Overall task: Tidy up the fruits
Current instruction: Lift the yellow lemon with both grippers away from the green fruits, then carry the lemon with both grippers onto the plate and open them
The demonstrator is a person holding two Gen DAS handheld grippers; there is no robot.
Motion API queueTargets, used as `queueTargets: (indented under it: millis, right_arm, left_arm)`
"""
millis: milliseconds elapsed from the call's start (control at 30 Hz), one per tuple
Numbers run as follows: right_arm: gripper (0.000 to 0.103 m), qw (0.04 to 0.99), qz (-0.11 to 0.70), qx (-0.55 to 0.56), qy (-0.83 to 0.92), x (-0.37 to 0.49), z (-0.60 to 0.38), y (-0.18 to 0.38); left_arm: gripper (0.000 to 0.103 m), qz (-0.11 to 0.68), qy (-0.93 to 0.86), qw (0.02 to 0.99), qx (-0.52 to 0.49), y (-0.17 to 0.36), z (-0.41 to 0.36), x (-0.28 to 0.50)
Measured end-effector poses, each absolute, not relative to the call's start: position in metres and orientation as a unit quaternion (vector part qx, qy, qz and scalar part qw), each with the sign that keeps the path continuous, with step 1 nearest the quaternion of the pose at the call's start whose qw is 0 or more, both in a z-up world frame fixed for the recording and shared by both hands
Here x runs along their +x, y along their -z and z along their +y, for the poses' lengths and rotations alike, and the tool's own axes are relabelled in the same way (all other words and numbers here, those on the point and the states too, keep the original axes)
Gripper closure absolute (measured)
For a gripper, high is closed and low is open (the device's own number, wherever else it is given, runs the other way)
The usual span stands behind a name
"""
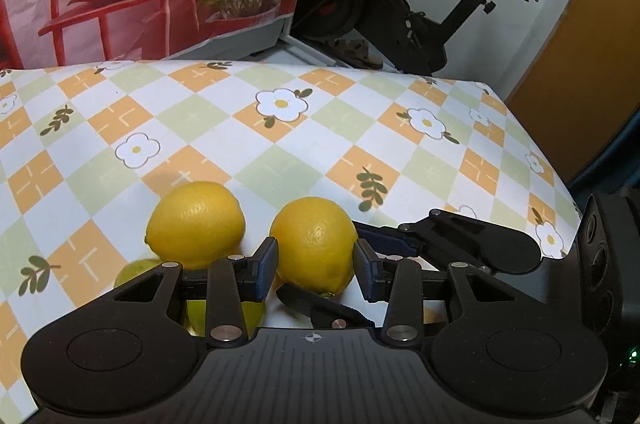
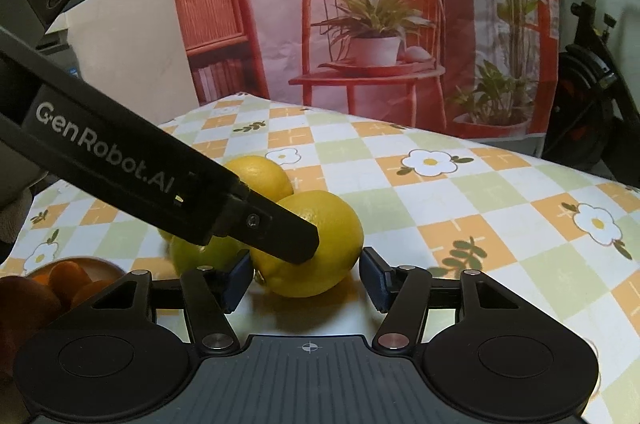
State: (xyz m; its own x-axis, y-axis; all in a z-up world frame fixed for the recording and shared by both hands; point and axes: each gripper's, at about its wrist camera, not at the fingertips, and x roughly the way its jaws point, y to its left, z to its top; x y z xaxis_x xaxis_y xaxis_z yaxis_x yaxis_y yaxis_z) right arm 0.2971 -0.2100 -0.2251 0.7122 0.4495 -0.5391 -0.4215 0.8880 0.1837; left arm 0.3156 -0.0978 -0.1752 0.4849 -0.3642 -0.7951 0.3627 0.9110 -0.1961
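A yellow lemon (image 1: 314, 244) sits between the pads of my left gripper (image 1: 316, 270), which is shut on it. A second lemon (image 1: 196, 224) lies just to its left on the checked tablecloth (image 1: 248, 144). Green fruit (image 1: 132, 270) shows below it, partly hidden by my fingers. In the right wrist view the held lemon (image 2: 332, 244) lies between the open jaws of my right gripper (image 2: 304, 280), and a left gripper finger (image 2: 280, 228) presses its side. The other lemon (image 2: 260, 174) and a green fruit (image 2: 204, 256) sit behind.
A bowl of orange fruit (image 2: 68, 276) stands at the left near my right gripper. The right gripper's fingers (image 1: 460, 240) reach in from the right in the left wrist view. An exercise bike (image 1: 400, 12) and a printed backdrop (image 2: 360, 24) stand beyond the table.
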Motion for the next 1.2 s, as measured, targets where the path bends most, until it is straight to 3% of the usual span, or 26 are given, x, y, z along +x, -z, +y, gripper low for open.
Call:
queueTargets:
  millis: [600,1200]
  right_arm:
    - [0.049,0.924,0.313,0.032,-0.219,0.225,-0.225,0.223]
    - [0.049,0.923,0.312,0.044,-0.219,0.218,-0.223,0.222]
  left_arm:
    - [0.060,0.474,0.247,0.845,0.008,0.174,-0.114,0.272]
    - [0.060,0.474,0.256,0.842,0.016,0.174,-0.115,0.266]
